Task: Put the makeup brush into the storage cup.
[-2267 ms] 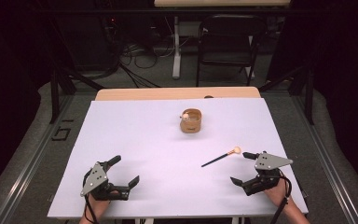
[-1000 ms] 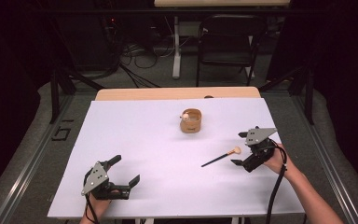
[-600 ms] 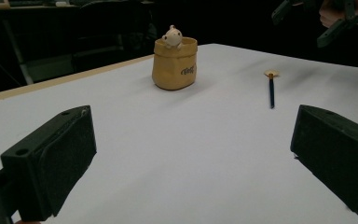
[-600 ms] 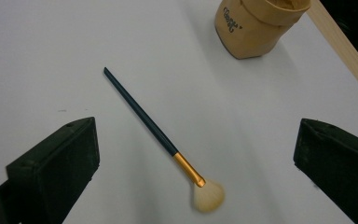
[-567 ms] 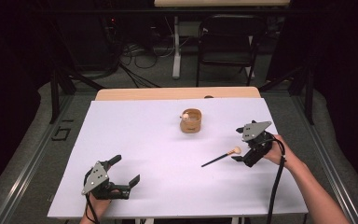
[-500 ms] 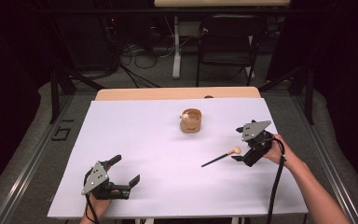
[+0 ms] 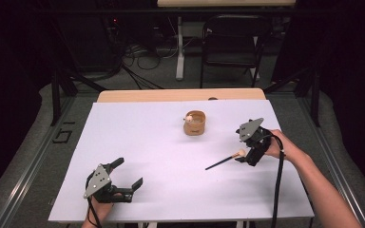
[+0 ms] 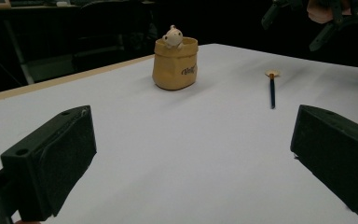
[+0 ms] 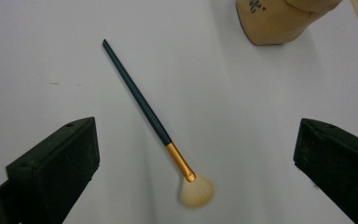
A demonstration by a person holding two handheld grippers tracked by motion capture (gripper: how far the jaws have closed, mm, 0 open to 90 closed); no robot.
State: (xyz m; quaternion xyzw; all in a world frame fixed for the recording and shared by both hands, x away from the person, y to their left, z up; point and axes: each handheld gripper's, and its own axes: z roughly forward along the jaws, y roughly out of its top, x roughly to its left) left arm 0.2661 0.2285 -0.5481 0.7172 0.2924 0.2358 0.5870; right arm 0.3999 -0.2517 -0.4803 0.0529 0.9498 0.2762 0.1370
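A makeup brush (image 7: pixel 224 161) (image 9: pixel 154 125) with a dark handle, a gold ferrule and a pale fan of bristles lies flat on the white table (image 7: pixel 171 156). My right gripper (image 7: pixel 248 157) hovers open right over its bristle end, and the brush lies between the two jaws in the right gripper view. A tan pot (image 7: pixel 195 123) (image 8: pixel 175 63) with a small cream figure in it stands in the middle of the table's far half. My left gripper (image 7: pixel 126 176) rests open near the front left edge, nothing between its jaws. The brush (image 8: pixel 271 87) also lies far off in the left gripper view.
The table's wooden edge (image 7: pixel 180 94) shows at the back. A black chair (image 7: pixel 230 47) and cables on the floor lie beyond it. A cable (image 7: pixel 279 180) trails from my right gripper along the forearm.
My right gripper has moved forward and to the left from the front right corner, and now sits over the brush's bristle end. The left gripper has stayed put.
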